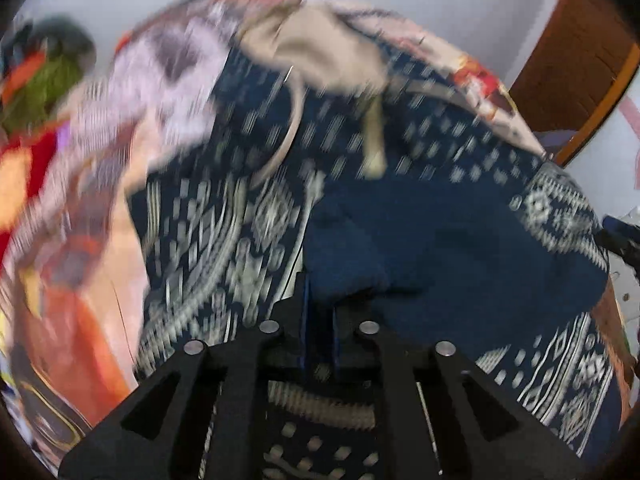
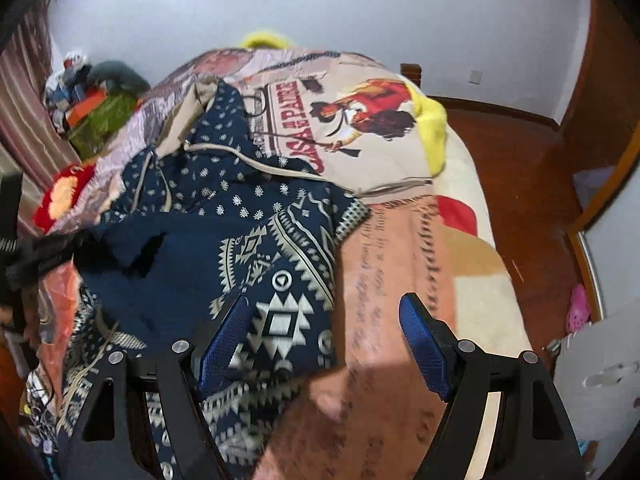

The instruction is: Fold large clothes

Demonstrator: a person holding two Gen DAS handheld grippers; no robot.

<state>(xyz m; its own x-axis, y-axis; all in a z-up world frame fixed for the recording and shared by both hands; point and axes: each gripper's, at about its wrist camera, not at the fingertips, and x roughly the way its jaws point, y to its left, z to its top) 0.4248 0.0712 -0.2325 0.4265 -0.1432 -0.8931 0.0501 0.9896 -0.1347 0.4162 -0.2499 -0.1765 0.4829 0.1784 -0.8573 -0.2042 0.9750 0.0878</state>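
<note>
- My left gripper (image 1: 320,320) has its jaws nearly together, and a fold of the plain blue inner side of the hoodie (image 1: 420,240) bunches right at their tips; the frame is smeared, so whether the pads actually pinch the cloth I cannot tell.
- Around that gripper the hoodie spreads in both directions: white-on-navy pattern to the left and lower right, plain blue in the middle.
- Past it, a beige hood lining (image 1: 320,52) and a drawstring (image 1: 374,136) lie at the far end of the hoodie.
- My right gripper (image 2: 324,336) stands spread wide, with its blue pads (image 2: 224,340) apart and nothing clamped.
- Its left pad sits over the patterned hem of the hoodie (image 2: 256,240); its right pad is over the blanket (image 2: 380,280) only.
- The hoodie lies crumpled on the left half of the bed, partly turned back so the plain lining shows.
- The blanket under it is pinkish with script lettering and, farther off, a printed figure in red (image 2: 368,112).
- A yellow cloth (image 2: 434,132) shows at the bed's far right edge.
- Beyond the bed lie a wooden floor (image 2: 520,168) and a pale wall (image 2: 360,8).
- A heap of coloured things (image 2: 96,100) sits by the curtain (image 2: 24,92) on the left.
</note>
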